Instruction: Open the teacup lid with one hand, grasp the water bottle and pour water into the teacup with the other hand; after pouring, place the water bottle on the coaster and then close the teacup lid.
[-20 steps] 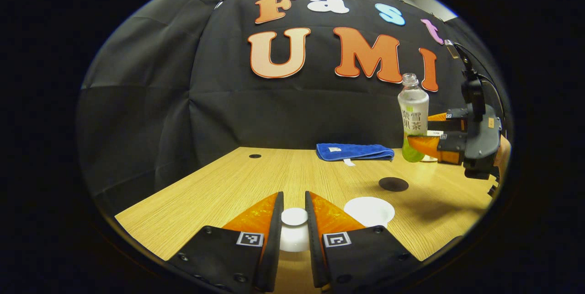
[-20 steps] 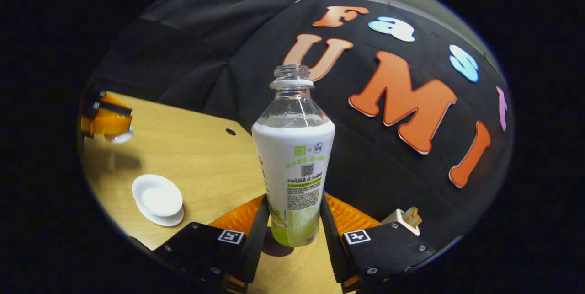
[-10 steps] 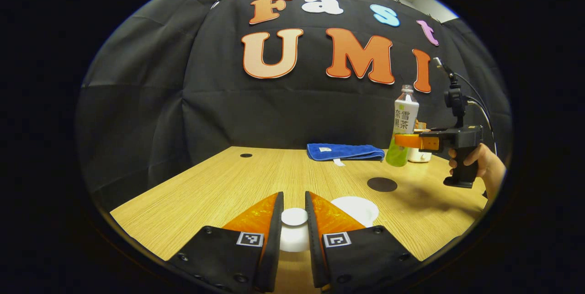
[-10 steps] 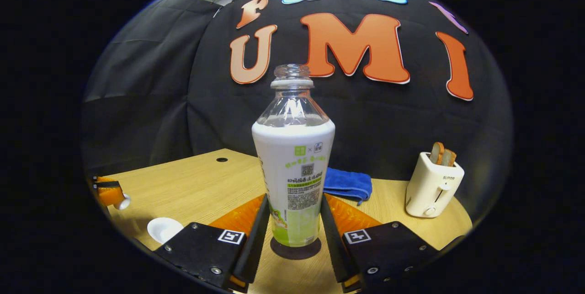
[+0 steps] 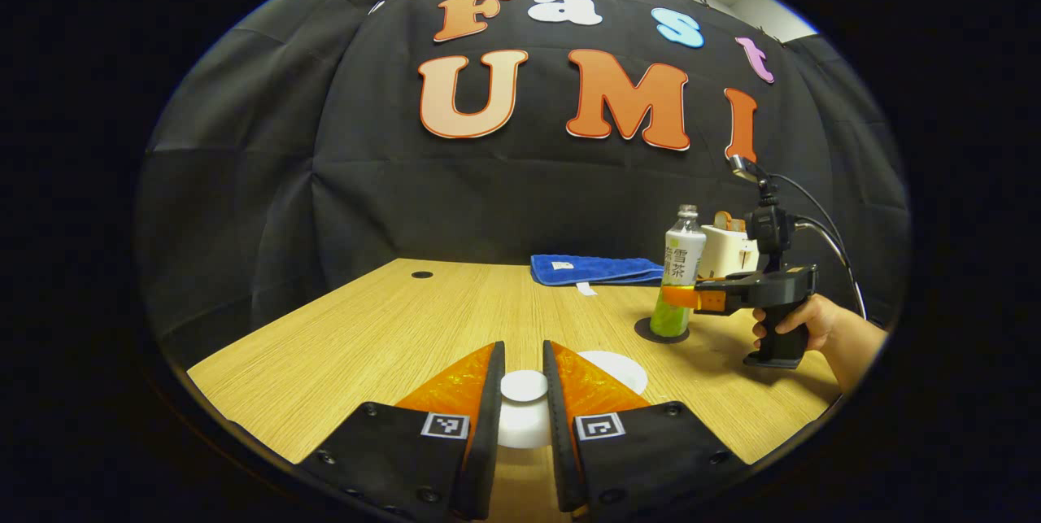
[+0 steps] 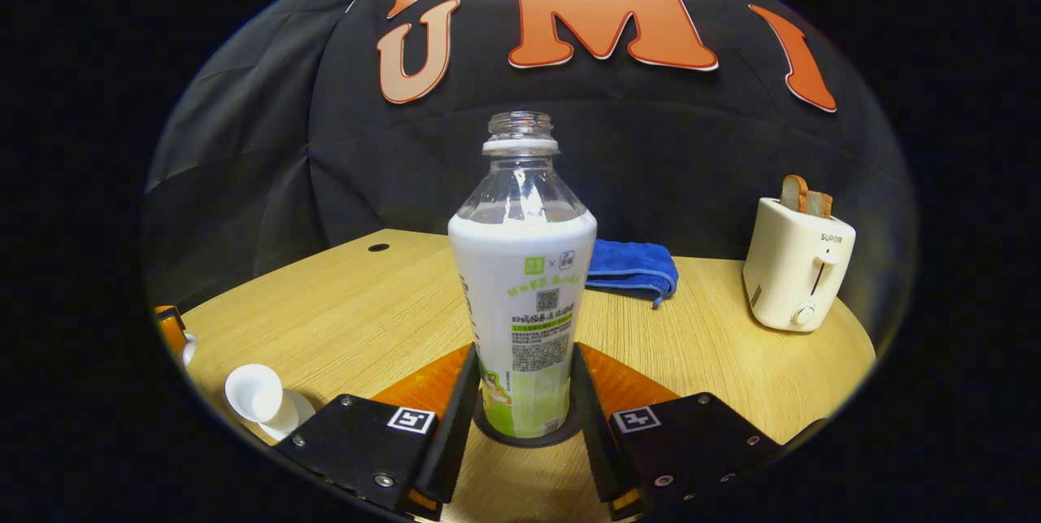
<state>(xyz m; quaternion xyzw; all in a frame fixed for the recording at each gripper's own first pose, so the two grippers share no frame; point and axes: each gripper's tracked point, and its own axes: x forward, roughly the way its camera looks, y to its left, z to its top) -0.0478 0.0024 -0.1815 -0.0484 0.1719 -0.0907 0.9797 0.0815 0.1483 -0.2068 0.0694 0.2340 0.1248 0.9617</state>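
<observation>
Bottle (image 6: pixel 522 279) stands on coaster (image 6: pixel 488 432), my right gripper (image 6: pixel 520 413) clamping it; my left gripper (image 5: pixel 524 393) pinches the lid (image 5: pixel 524 386).

Table (image 6: pixel 374 303): water bottle (image 6: pixel 522 287) upright on coaster (image 6: pixel 569 429), between the right gripper (image 6: pixel 520 393) fingers. Behind it, towel (image 6: pixel 630 267); toaster (image 6: pixel 797 263) to its right, holding bread (image 6: pixel 805 196). Teacup (image 6: pixel 254 394) on saucer (image 6: pixel 294 416) at near left. Left gripper (image 5: pixel 523 393) holds lid (image 5: pixel 523 386) just before the teacup.
</observation>
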